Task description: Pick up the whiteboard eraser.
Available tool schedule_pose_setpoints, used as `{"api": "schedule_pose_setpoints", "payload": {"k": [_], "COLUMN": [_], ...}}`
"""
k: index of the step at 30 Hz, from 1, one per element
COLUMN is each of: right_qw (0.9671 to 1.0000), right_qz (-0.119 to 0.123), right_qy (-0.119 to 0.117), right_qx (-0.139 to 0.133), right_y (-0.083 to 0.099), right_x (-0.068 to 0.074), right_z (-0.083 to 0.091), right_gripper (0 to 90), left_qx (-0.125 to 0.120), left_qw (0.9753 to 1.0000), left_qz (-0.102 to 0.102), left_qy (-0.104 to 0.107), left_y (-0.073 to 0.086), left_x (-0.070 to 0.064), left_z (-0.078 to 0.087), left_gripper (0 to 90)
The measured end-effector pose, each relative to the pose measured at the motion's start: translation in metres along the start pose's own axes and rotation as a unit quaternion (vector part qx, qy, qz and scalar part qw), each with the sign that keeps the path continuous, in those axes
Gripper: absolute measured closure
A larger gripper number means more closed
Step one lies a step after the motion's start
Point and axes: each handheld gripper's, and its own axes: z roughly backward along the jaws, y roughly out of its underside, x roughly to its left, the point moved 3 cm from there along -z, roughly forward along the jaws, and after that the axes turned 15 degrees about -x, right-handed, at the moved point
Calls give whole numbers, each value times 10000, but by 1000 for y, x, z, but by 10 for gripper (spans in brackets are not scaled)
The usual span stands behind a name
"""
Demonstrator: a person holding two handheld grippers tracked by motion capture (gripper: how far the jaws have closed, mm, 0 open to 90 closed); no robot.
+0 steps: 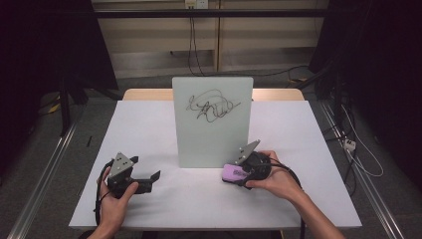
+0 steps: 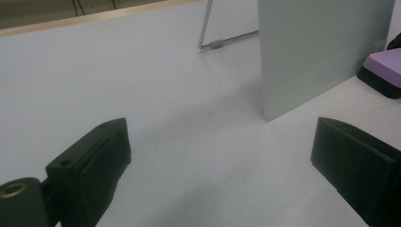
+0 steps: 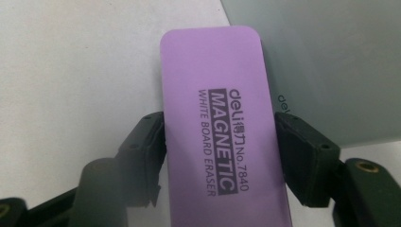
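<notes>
A small whiteboard (image 1: 212,122) stands upright at the table's middle, with a black scribble (image 1: 211,107) near its top. My right gripper (image 1: 238,175) is shut on a purple whiteboard eraser (image 1: 233,172) (image 3: 217,127), low on the table just in front of the board's right bottom corner. In the right gripper view both jaws press the eraser's long sides, and the board (image 3: 326,61) rises behind it. My left gripper (image 1: 149,180) (image 2: 217,175) rests on the table at the front left, open and holding nothing. It faces the board's edge (image 2: 321,52), and the eraser (image 2: 385,71) lies beyond.
The white table top (image 1: 149,129) reaches a wooden strip at its far edge. The board's wire stand (image 2: 213,43) props it from behind. Cables trail across the floor to the right of the table and along the back wall.
</notes>
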Motion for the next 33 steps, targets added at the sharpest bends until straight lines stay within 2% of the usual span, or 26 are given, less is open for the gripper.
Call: {"api": "schedule_pose_setpoints", "payload": {"k": [5,13,16,18,19,21,24,30,33], "right_qw": [9999,10000,9997,9996,9991,9985,9981,9950,9938], "right_qz": [98,-38,-103,-112,-121,-182,-247,-344,-382], "right_qy": [-30,27,150,165,149,187,185,391,404], "right_qx": [47,87,-163,-217,-368,-476,-528,-848,-960], "right_y": [-1,-3,-5,-6,-6,-6,-5,-3,-4], "right_x": [-1,0,0,-1,-2,-2,-2,-1,-1], "right_z": [0,1,8,10,13,16,18,25,27], "right_gripper": [398,409,412,412,412,413,413,414,414], "left_qx": [10,17,36,43,41,47,41,43,78], "left_qw": [10000,10000,10000,10000,10000,10000,10000,10000,10000], "left_qz": [23,13,-9,-4,6,11,9,-10,2], "left_qy": [-2,4,-27,-35,-40,-44,-19,0,-4], "left_y": [0,0,1,1,1,2,2,2,3], "left_x": [-1,0,1,2,2,2,2,1,1], "left_z": [0,0,0,1,1,1,0,0,0], "left_gripper": [56,56,56,56,56,56,56,56,56]}}
